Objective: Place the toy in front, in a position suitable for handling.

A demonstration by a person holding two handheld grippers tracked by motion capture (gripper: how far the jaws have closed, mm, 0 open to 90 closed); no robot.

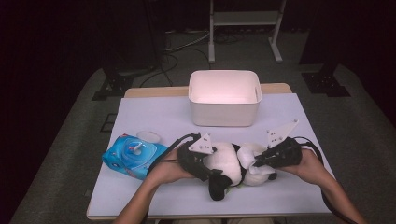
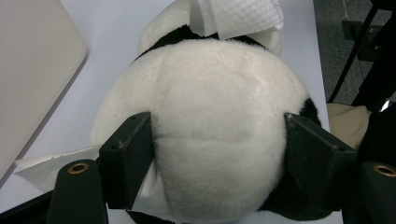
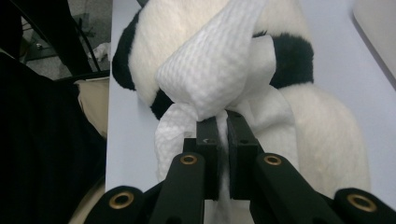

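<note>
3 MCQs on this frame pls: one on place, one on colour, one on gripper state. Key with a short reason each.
1. Where does the blue wet-wipe pack lie?
A. inside the bin
B. on the table, on the left gripper's side of the toy
C. on the floor

2. What colours is the plush panda toy?
A. black and white
B. brown and white
C. all grey

3. What does the right gripper hold?
A. nothing, jaws wide open
B. the rim of the bin
C. a white textured wipe

Key:
1 B: in the high view the pack lies on the white-covered table, beside the left gripper, nearer than the white rectangular plastic bin.
2 A: white body with black patches.
3 C: in the right gripper view the jaws are pinched shut on the wipe draped over the toy.
</note>
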